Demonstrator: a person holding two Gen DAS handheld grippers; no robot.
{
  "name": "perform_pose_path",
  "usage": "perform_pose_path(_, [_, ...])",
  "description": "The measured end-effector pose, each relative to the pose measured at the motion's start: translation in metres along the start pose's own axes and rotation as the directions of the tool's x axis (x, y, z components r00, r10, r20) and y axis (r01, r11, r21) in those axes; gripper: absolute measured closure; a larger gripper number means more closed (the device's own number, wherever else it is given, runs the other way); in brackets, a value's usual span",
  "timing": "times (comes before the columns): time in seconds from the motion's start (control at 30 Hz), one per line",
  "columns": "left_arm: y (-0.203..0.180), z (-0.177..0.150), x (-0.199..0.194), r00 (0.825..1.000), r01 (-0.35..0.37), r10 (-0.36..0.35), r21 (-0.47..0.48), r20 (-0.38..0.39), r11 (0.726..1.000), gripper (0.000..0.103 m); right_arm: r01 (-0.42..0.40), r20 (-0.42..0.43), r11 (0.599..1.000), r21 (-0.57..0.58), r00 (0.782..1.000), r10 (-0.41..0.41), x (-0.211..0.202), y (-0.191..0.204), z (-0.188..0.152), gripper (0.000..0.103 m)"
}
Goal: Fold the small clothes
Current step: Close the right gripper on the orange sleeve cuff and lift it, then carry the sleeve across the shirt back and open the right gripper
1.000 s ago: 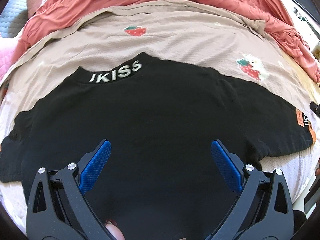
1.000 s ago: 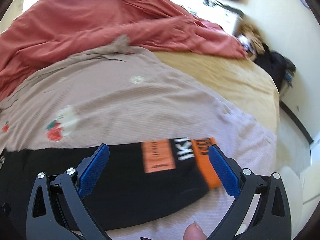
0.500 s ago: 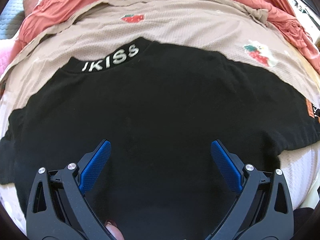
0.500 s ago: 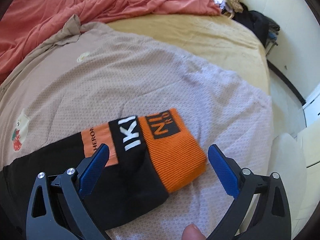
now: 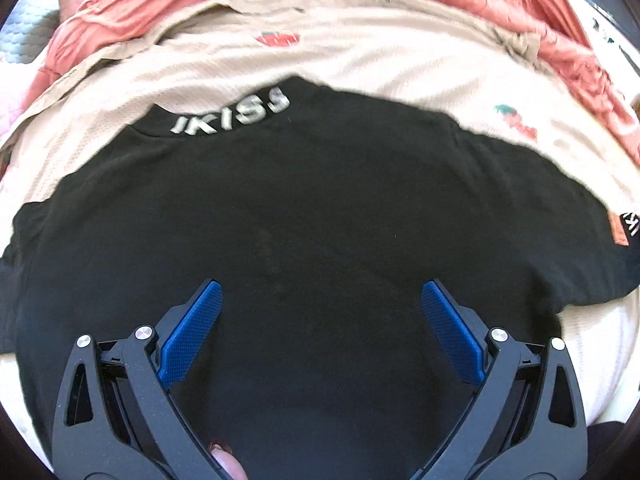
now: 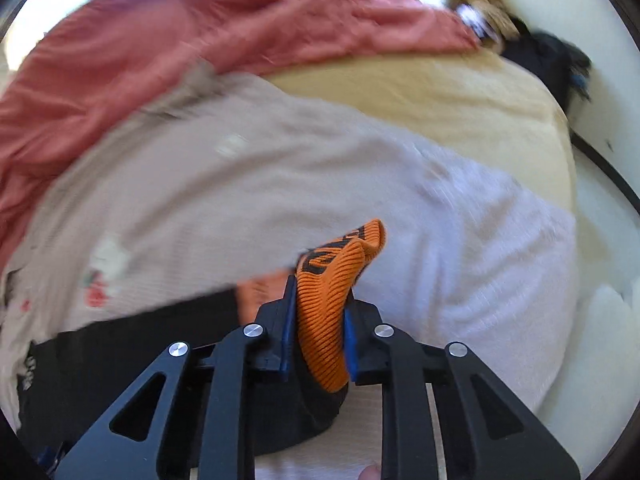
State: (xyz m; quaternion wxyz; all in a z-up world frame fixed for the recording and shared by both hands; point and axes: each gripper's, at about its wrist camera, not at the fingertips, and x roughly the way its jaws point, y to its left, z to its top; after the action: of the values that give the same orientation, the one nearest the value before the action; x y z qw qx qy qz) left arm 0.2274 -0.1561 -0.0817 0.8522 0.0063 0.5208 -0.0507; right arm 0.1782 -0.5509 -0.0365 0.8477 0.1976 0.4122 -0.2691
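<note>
Covering the bed (image 6: 500, 120), beige blanket (image 5: 360, 52) lies rumpled.

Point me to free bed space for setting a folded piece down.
Free: beige blanket between the black shirt and the red duvet, and its pale end past the orange cuff; also the bare yellow sheet. Crowded: the near middle, covered by the shirt, with right gripper clamping the cuff.
</note>
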Motion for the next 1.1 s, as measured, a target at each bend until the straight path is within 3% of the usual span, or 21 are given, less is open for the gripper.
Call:
perform_pose_path(0.07, [0.008, 0.0, -0.011, 1.0, -0.002, 0.002, -0.016, 0.02, 1.0, 0.009, -0.078, 0.057, 0.995, -0.055, 0.995, 0.081, -0.018, 0.021, 0.0, 0.085])
perform_pose_path(0.17, [0.025, -0.002, -0.026, 0.999, 0.004, -0.002, -0.056, 0.04, 0.998, 0.009, -0.174, 0.075, 0.978, -0.114, 0.98, 0.183, -0.038, 0.049, -0.004, 0.086])
perform_pose_path(0.23, [0.038, -0.004, -0.035, 0.998, -0.01, 0.014, -0.077, 0.058, 0.997, 0.009, -0.248, 0.075, 0.957, -0.151, 0.962, 0.261, -0.054, 0.075, -0.008, 0.091])
perform_pose_path(0.4, [0.075, -0.014, -0.055, 0.996, -0.028, 0.041, -0.159, 0.083, 0.987, 0.009, -0.408, 0.009, 0.863, -0.3, 0.903, 0.43, -0.084, 0.155, -0.036, 0.092])
perform_pose_path(0.7, [0.14, -0.026, -0.072, 0.991, -0.061, 0.09, -0.266, 0.096, 0.962, 0.009, -0.495, -0.138, 0.717, -0.491, 0.857, 0.497, -0.089, 0.258, -0.106, 0.092])
perform_pose_path(0.8, [0.151, -0.029, -0.069, 0.992, -0.059, 0.088, -0.294, 0.088, 0.954, 0.009, -0.55, -0.192, 0.652, -0.521, 0.82, 0.539, -0.088, 0.281, -0.132, 0.092])
perform_pose_path(0.87, [0.155, -0.031, -0.066, 0.993, -0.062, 0.09, -0.303, 0.077, 0.951, 0.009, -0.613, -0.253, 0.591, -0.524, 0.775, 0.58, -0.085, 0.29, -0.147, 0.091])
perform_pose_path(0.93, [0.157, -0.033, -0.063, 0.994, -0.058, 0.084, -0.313, 0.069, 0.948, 0.009, -0.641, -0.294, 0.547, -0.539, 0.751, 0.59, -0.085, 0.295, -0.154, 0.086])
perform_pose_path(1.03, [0.156, -0.035, -0.061, 0.996, -0.049, 0.072, -0.321, 0.06, 0.946, 0.009, -0.669, -0.304, 0.519, -0.532, 0.723, 0.62, -0.088, 0.29, -0.15, 0.074])
perform_pose_path(1.1, [0.151, -0.034, -0.06, 0.997, -0.034, 0.054, -0.32, 0.057, 0.947, 0.009, -0.675, -0.276, 0.545, -0.497, 0.718, 0.639, -0.089, 0.277, -0.131, 0.068])
